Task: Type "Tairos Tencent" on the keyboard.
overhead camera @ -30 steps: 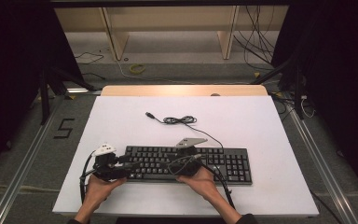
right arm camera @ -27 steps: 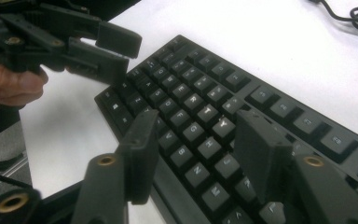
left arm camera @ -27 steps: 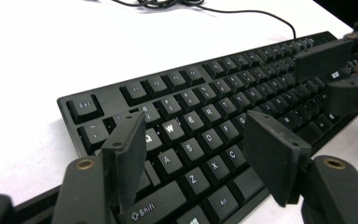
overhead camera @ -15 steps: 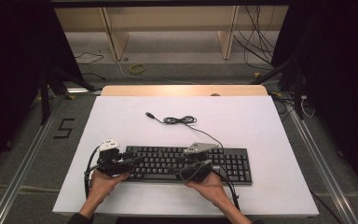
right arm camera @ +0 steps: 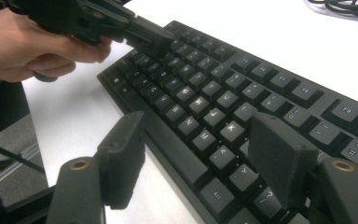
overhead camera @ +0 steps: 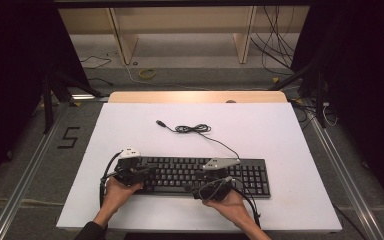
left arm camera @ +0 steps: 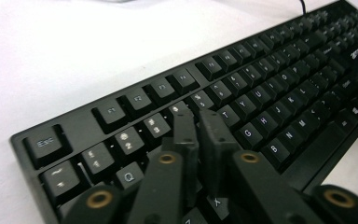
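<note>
Keyboard: a black keyboard (overhead camera: 200,176) lies flat on the white tabletop (overhead camera: 280,135), near the person's edge and a little left of the middle, its long side running across the high view.
Keyboard cable: a thin black cable (overhead camera: 192,129) runs from the keyboard's far edge toward the middle of the tabletop, where it lies in a loose bundle ending in a plug.
Left hand-held gripper: the left hand-held gripper (overhead camera: 141,172) is over the left end of the keyboard; its jaws have just been closing and now stand together with nothing between them.
Left jaw tips: in the left gripper view the left hand-held gripper's tips (left arm camera: 198,119) sit low over the number row, above the Q and W keys; whether they press a key cannot be told.
Right hand-held gripper: the right hand-held gripper (overhead camera: 196,189) is at the keyboard's near edge, about the middle of the letter block; its jaws have just been opening and stand wide apart, gripping nothing.
Right jaw placing: in the right gripper view (right arm camera: 205,156) one jaw hangs over the bare tabletop just in front of the keyboard, the other over the keys near the bottom row.
Hands: the left hand (overhead camera: 117,192) and right hand (overhead camera: 230,202) come in from the bottom edge of the high view.
Floor: a dark 5 (overhead camera: 69,137) is marked on the floor left of the tabletop.
</note>
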Available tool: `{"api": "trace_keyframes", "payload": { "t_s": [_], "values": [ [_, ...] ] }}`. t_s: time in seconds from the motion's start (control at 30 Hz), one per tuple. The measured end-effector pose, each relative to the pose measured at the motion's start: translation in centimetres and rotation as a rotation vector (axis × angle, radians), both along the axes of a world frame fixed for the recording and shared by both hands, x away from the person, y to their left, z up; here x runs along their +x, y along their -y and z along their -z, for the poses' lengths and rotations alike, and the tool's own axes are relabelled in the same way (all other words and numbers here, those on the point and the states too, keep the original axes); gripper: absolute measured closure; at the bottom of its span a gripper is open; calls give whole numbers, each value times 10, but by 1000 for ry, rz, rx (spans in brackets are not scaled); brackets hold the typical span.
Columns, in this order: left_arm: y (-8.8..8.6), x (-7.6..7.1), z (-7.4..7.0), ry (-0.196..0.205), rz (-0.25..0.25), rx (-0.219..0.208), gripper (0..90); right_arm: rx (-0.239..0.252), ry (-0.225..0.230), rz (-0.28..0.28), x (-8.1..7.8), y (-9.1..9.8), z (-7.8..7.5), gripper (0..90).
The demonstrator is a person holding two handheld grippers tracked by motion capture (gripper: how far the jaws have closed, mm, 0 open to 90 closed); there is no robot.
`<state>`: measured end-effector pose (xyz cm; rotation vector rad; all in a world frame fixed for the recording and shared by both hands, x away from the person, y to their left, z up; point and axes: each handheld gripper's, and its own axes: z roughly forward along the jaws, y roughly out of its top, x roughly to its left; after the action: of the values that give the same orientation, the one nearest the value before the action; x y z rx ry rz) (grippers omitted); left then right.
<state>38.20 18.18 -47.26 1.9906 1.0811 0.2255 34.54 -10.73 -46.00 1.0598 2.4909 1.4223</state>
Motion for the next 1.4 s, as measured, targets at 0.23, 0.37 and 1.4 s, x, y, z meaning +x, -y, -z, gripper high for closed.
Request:
{"api": "trace_keyframes", "payload": {
  "t_s": [0.23, 0.37, 1.4],
  "values": [
    [4, 5, 2, -7, 2, 17, 890, 5, 0, -3, -4, 1, -1, 360],
    [5, 6, 4, -16, -2, 27, 890, 6, 5, -4, -5, 1, -1, 350],
    [-3, -1, 1, -28, -2, -37, 699, 8, 16, -8, -3, -2, -1, 349]
  ]
}}
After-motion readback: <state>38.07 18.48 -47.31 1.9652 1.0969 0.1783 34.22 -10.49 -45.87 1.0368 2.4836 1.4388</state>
